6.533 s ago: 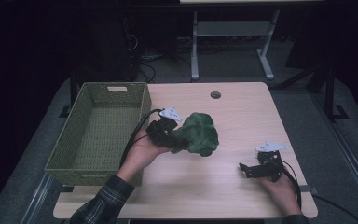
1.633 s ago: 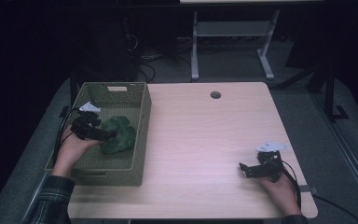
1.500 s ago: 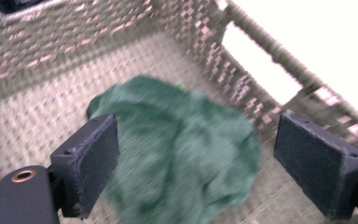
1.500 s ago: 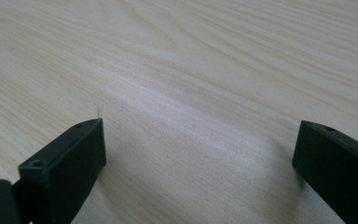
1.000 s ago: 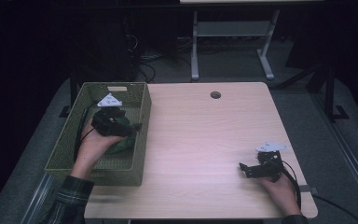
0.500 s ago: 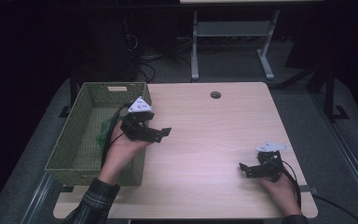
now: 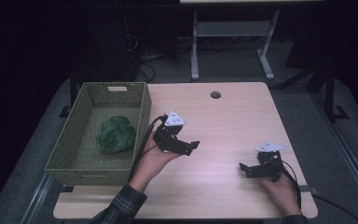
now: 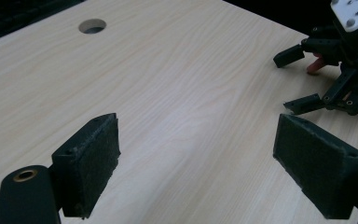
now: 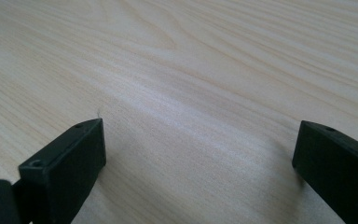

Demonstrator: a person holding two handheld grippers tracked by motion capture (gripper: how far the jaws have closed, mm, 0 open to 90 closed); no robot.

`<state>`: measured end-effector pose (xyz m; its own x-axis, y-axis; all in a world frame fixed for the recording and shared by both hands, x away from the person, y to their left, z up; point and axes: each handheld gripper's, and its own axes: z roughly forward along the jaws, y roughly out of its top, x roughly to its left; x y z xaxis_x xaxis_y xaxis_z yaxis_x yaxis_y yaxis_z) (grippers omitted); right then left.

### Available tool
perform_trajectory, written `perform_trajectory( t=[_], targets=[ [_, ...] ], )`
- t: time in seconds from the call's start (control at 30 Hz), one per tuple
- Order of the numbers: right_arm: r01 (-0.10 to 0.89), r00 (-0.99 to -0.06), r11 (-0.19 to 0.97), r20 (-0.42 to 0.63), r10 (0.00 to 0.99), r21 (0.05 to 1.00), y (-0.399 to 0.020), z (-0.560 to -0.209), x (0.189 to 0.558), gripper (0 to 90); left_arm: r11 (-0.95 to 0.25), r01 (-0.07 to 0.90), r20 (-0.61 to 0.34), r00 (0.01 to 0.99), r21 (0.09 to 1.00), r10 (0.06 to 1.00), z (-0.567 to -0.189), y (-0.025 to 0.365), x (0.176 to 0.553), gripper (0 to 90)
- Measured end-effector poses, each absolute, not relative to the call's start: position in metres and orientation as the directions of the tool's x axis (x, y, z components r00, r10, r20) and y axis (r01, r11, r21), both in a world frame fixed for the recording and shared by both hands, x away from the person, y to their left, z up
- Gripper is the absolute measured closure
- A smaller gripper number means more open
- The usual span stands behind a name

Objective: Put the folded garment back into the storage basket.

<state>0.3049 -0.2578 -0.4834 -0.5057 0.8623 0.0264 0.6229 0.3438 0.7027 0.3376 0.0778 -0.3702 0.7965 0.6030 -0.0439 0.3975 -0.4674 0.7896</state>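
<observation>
Green cloth (image 7: 115, 134) lies in basket (image 7: 70, 148): stowing looks done. Left gripper (image 7: 192, 144) over worktop (image 7: 233, 116), fingers apart, empty. Right gripper (image 7: 243, 168) likewise.

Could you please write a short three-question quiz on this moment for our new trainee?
1. True or false: the green cloth lies inside the woven basket.
2. Which gripper is nearer the basket: A) left gripper B) right gripper?
3. Fill in: the round hole is in the ____.

Key
1. True.
2. A; it hovers just beside the basket's right wall, jaws open and empty.
3. Table.
</observation>
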Motion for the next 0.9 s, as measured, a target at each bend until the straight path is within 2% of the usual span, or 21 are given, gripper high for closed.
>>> perform_trajectory(
  t=[0.3,0.9],
  targets=[
    [0.623,-0.506,0.344,0.027,0.862,0.702,-0.258,-0.483,0.305,2.3,-0.493,0.401,-0.037,0.803,0.772,0.595,-0.405,0.06,0.34,13.8],
    [0.623,-0.506,0.344,0.026,0.862,0.702,-0.258,-0.483,0.305,2.3,-0.554,0.416,-0.014,0.808,0.721,0.589,-0.468,0.063,0.346,13.1]
  ],
)
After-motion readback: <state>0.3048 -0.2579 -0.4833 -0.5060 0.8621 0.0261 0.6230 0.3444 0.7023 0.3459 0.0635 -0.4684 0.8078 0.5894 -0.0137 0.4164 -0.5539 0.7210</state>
